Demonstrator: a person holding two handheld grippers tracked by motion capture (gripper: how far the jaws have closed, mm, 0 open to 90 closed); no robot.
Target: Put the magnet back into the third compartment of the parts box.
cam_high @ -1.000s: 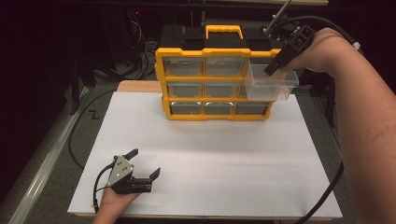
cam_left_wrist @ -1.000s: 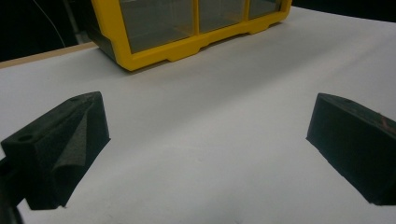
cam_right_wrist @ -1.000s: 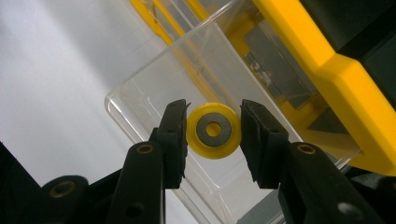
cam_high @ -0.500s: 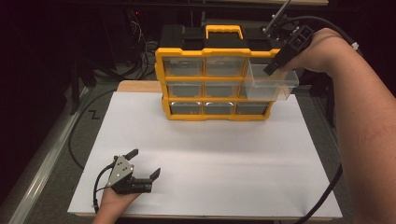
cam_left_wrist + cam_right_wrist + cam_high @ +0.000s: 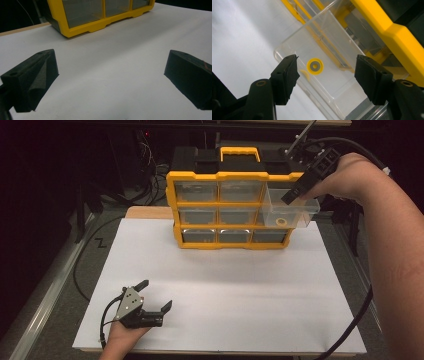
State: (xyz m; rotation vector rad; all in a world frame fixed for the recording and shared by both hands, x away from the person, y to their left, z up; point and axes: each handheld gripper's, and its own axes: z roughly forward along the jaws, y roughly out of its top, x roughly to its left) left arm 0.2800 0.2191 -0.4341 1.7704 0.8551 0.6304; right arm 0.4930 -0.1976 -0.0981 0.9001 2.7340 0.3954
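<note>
A yellow organiser with clear drawers stands at the back of the white board. Its top right drawer is pulled out, and a small yellow ring lies on the drawer floor. My right gripper hovers over that drawer, open. In the right gripper view the ring lies flat inside the clear drawer, below and between the open jaws of the right gripper, which hold nothing. My left gripper rests open near the board's front left. The left gripper faces the organiser.
The white board covers most of the table, with bare surface between the left gripper and the organiser. Black cables trail along the right edge and off the left side. A dark metal rail runs along the left.
</note>
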